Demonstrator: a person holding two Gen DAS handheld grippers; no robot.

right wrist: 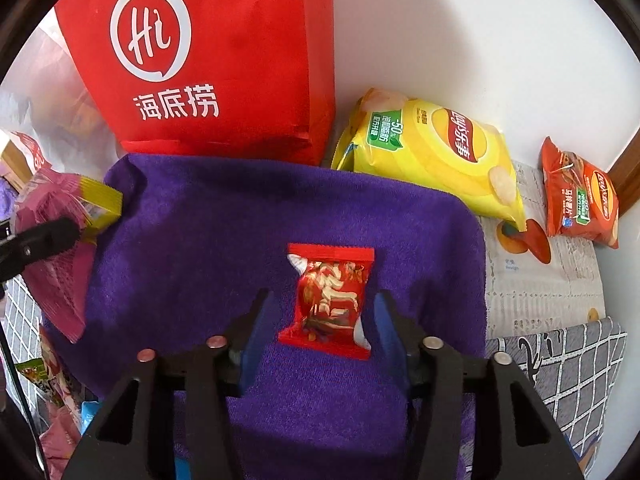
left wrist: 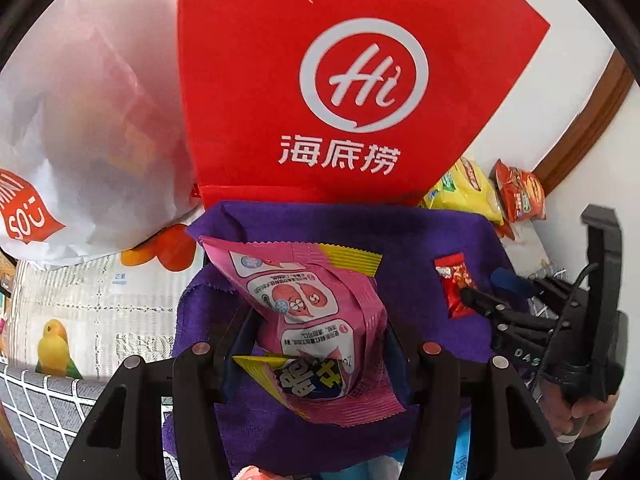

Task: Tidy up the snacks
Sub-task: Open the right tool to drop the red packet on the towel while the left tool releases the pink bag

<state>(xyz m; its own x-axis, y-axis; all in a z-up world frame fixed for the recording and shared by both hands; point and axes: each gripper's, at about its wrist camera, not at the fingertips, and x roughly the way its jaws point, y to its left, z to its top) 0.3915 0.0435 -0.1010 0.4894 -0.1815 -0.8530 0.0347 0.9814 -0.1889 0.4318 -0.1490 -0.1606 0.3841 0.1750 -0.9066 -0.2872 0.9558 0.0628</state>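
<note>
My left gripper (left wrist: 318,340) is shut on a pink snack packet (left wrist: 316,312) with yellow ends, holding it over the purple cloth (left wrist: 420,240). The right wrist view shows that packet (right wrist: 56,280) at the cloth's left edge. A small red candy packet (right wrist: 330,296) lies flat on the purple cloth (right wrist: 200,220). My right gripper (right wrist: 320,316) stands open around it, with a gap between each blue pad and the wrapper. In the left wrist view the right gripper (left wrist: 484,286) reaches in from the right beside the red packet (left wrist: 454,284).
A tall red fabric bag (right wrist: 208,60) stands behind the cloth against the white wall. To its right lie a yellow chips bag (right wrist: 432,152) and an orange chips bag (right wrist: 580,196). A white plastic bag (left wrist: 80,120) sits at the left. A hand (left wrist: 580,412) holds the right gripper.
</note>
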